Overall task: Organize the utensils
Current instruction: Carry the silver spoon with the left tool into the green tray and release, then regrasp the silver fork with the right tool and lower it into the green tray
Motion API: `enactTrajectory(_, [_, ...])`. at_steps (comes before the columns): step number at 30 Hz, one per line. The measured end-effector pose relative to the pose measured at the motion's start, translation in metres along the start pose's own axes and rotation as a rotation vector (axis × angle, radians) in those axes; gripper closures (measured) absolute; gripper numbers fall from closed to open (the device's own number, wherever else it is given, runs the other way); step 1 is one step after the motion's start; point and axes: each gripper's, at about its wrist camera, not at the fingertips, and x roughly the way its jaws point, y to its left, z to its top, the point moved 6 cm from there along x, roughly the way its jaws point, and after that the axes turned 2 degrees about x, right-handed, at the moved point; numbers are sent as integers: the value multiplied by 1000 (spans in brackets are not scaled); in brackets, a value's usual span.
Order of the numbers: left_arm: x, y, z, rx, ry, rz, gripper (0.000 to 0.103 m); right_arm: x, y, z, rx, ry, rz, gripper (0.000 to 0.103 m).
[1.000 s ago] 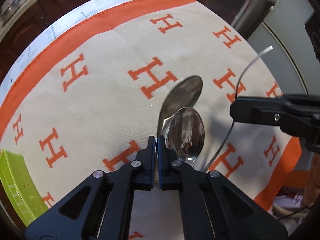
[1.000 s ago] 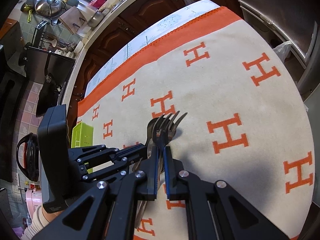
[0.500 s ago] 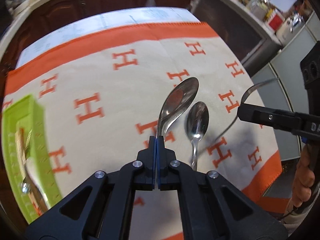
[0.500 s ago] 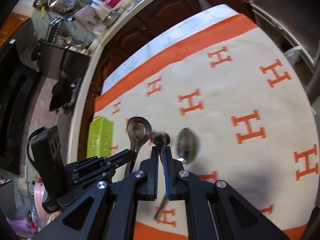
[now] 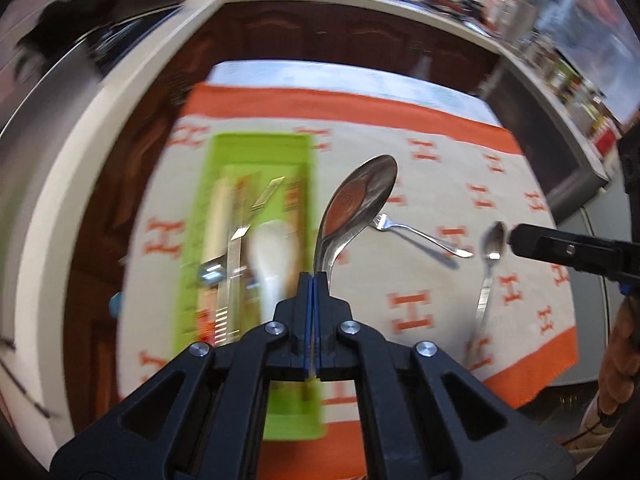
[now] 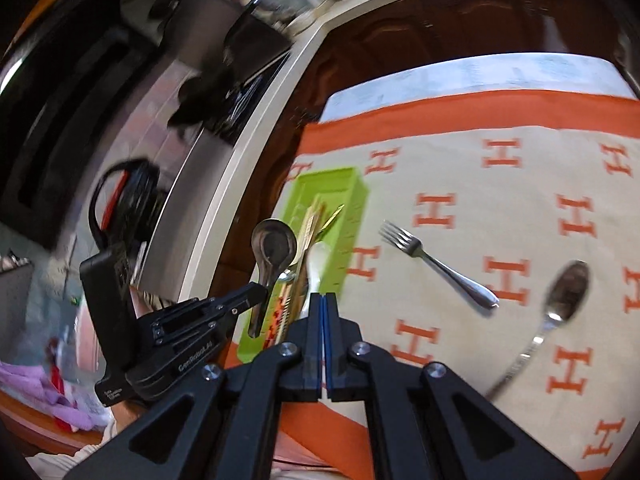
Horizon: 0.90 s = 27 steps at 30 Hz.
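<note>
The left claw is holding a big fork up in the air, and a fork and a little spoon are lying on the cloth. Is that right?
Not quite. The left claw holds a big spoon, not a fork; the left wrist view shows its bowl clearly. The fork and little spoon do lie on the cloth.

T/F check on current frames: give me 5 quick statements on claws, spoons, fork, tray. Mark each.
1. The left claw is shut on the large spoon. True.
2. The right claw holds the fork. False: the fork lies on the cloth, and the claw is shut with nothing in it.
3. The green tray already holds utensils. True.
4. The small spoon is in the tray. False: it lies on the cloth.
5. The fork and the small spoon touch. False: they lie apart.
</note>
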Motion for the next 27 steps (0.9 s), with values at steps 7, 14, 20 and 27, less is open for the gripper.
enactTrajectory(7, [25, 52, -25, -66, 62, 66, 103, 43, 7, 7, -12, 53, -65, 103])
enactTrajectory(14, [51, 61, -34, -80, 87, 55, 85, 63, -21, 11, 4, 88, -171, 102])
enactTrajectory(20, [44, 54, -27, -71, 28, 41, 49, 70, -45, 12, 5, 112, -263, 92])
enactTrajectory(27, [38, 50, -20, -92, 16, 27, 48, 74, -61, 10, -69, 131, -354, 75])
